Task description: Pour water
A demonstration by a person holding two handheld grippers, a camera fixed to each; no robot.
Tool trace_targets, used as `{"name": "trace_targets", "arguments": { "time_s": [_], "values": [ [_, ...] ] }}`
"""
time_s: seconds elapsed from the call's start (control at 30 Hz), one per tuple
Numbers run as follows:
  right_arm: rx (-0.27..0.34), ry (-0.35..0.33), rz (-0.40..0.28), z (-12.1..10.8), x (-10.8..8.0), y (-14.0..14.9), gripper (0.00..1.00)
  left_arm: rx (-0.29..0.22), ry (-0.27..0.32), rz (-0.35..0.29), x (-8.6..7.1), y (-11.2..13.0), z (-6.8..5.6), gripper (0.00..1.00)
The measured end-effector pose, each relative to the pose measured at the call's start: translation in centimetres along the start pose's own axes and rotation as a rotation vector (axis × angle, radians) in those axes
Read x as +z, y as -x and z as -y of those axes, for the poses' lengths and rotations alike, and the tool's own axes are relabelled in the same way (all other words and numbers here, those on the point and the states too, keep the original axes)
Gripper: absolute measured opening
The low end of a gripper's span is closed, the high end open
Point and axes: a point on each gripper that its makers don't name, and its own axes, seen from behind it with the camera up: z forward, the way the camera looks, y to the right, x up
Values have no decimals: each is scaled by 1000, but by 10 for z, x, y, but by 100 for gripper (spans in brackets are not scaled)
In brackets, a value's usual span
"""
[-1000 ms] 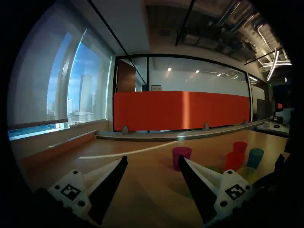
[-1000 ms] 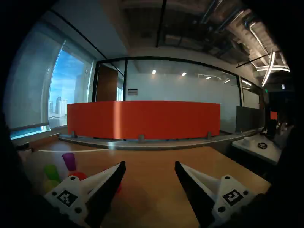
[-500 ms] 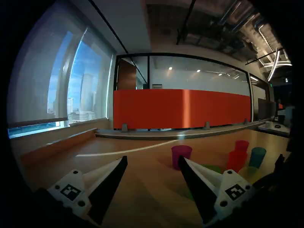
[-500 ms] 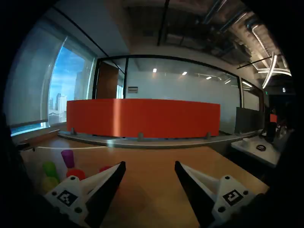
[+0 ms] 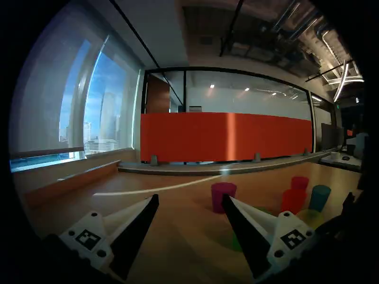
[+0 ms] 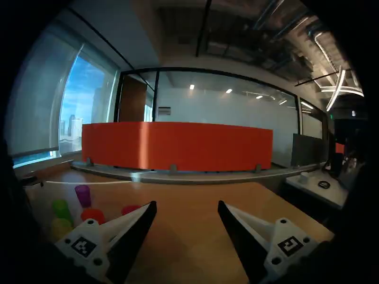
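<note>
Held left gripper (image 5: 189,199) and right gripper (image 6: 186,204) spread wide, empty, above a wooden table (image 5: 184,241). Found plastic cups (image 5: 219,193) clustered just ahead, right of the left gripper. Judged them light, thin-walled, slippery, easily tipped; best pinched across the middle of the wall.

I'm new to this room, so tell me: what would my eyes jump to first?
The long orange wall runs across the back, behind the wooden table. Left of it, a big window shows blue sky and towers. A purple cup stands just past the open left gripper, a red cup and a teal cup to its right.
</note>
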Motion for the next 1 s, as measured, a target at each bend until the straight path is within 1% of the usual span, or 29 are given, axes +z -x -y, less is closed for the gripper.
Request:
{"name": "trace_targets", "arguments": {
  "time_s": [0.27, 0.47, 0.67, 1.0],
  "values": [
    [1, -1, -1, -1, -1, -1, 100, 9, -7, -6, 1, -3, -3, 99],
    [-1, 2, -4, -1, -2, -4, 100, 5, -3, -9, 2, -4, -7, 100],
    [-3, 1, -6, -1, -3, -6, 100, 4, -6, -9, 2, -3, -8, 100],
    [-1, 3, -7, -4, -5, -5, 100, 1, -6, -17, 8, 1, -7, 100]
  ]
}}
